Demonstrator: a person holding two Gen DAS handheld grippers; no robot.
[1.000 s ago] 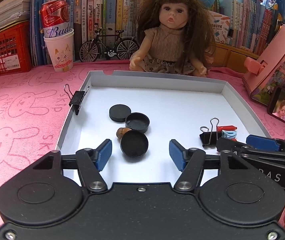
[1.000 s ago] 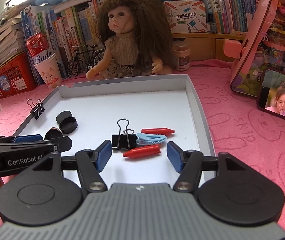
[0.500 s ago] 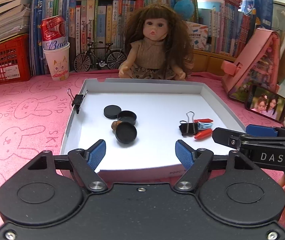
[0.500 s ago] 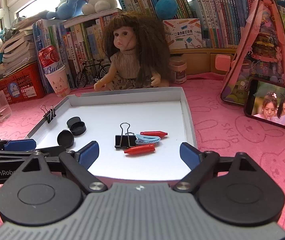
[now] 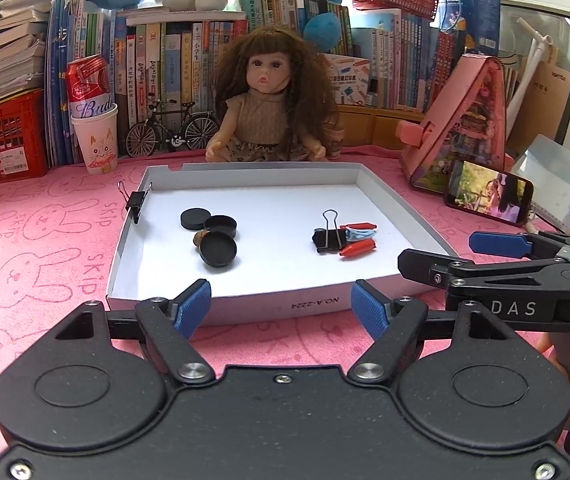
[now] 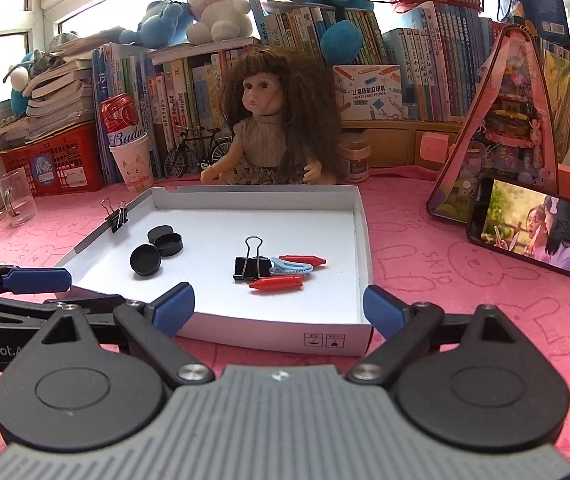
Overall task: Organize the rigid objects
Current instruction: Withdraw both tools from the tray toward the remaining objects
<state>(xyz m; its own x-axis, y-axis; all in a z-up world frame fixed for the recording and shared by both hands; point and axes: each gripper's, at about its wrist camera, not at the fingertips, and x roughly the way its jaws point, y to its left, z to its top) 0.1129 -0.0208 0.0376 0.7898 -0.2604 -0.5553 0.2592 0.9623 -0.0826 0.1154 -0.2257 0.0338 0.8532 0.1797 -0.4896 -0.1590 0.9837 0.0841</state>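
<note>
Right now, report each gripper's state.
Left gripper: open, empty, short of the white cardboard tray.
Right gripper: open, empty, jaws just widened.

Doll (image 5: 270, 110), beer can (image 5: 88, 87), phone (image 6: 533, 227), model bicycle (image 5: 173, 128)

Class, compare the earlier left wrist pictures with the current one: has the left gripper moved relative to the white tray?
Yes. The left gripper has pulled back toward the camera side: its open fingertips were over the white tray floor beside the black caps, and now sit outside the near wall.

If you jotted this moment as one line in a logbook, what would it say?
left gripper: open, empty | right gripper: open, empty, jaws just widened | both short of white tray | tray holds: black caps, binder clip, red clips
</note>
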